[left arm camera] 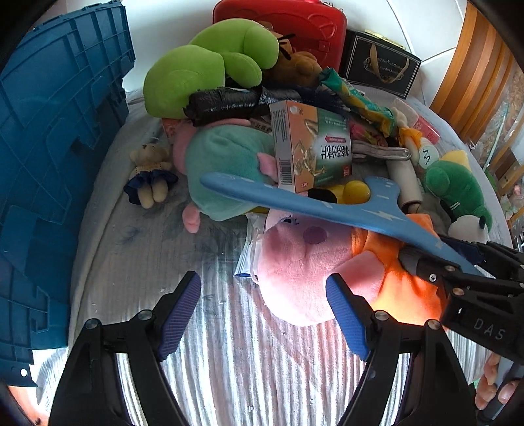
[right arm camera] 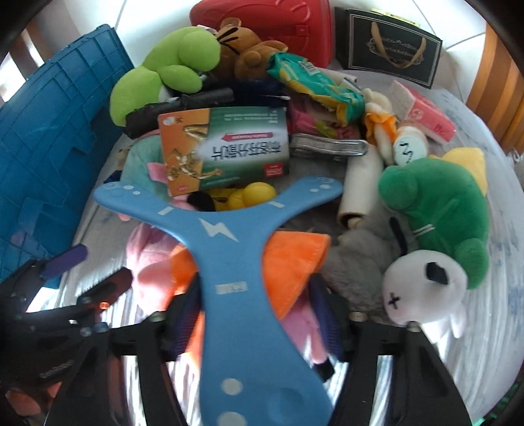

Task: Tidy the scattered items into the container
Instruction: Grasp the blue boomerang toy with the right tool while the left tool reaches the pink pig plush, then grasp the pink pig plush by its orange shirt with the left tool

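**Boomerang between the right jaws above the toy pile**

Pale quilted bedding fills the lower half of my left wrist view, with white floor tiles and a wooden panel past its far edge. At the left edge of both views stands the blue plastic crate, its ribbed wall facing me.

My right gripper has the blue three-armed boomerang between its pads, the long arm running down through the bottom centre of the right wrist view. That view is blurred near the pads, so I think they are pressing on it, but I cannot be sure. My left gripper has its jaws wide apart with only bedding between them, low in the left wrist frame.

Under the boomerang lies a pink plush in an orange garment. Above it, near frame centre, an orange and green carton leans on a teal plush. A lime green plush tops the heap at upper centre, with a red case behind it and a black gift bag at upper right. A small teddy in a dark blue dress lies apart at centre left. On the right of the right wrist view sits a white plush dog in a green outfit.
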`<action>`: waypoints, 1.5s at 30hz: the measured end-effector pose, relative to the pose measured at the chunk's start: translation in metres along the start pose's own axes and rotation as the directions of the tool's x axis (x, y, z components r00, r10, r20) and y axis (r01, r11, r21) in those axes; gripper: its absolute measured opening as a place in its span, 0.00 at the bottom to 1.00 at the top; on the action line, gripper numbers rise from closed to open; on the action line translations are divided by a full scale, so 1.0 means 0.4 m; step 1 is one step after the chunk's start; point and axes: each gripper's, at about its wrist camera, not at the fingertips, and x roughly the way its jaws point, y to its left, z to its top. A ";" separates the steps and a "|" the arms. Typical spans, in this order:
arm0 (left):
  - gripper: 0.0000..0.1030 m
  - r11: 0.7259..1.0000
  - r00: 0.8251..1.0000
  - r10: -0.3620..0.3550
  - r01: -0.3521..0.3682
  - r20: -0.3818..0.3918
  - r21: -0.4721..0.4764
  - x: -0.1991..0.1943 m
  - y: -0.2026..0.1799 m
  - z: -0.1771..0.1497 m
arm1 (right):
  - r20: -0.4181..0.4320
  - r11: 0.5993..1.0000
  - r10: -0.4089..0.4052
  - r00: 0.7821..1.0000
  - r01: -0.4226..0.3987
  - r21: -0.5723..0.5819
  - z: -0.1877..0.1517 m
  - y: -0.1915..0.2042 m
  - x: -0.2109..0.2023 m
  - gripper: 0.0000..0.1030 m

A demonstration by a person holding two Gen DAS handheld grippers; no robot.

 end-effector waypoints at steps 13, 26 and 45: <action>0.76 0.998 0.998 -0.057 0.055 0.034 0.043 -0.043 -0.077 0.019 | 0.161 0.999 -0.032 0.986 0.035 -0.014 0.002 -0.013 -0.172 0.33; 0.77 0.967 0.999 0.028 -0.020 0.029 -0.255 0.021 -0.251 0.017 | 0.179 0.968 0.034 0.983 0.013 -0.252 0.060 -0.168 -0.178 0.20; 0.90 0.909 0.992 0.124 -0.109 0.013 -0.403 -0.085 -0.105 -0.202 | 0.040 0.914 0.173 0.984 -0.145 -0.378 -0.017 -0.091 -0.118 0.63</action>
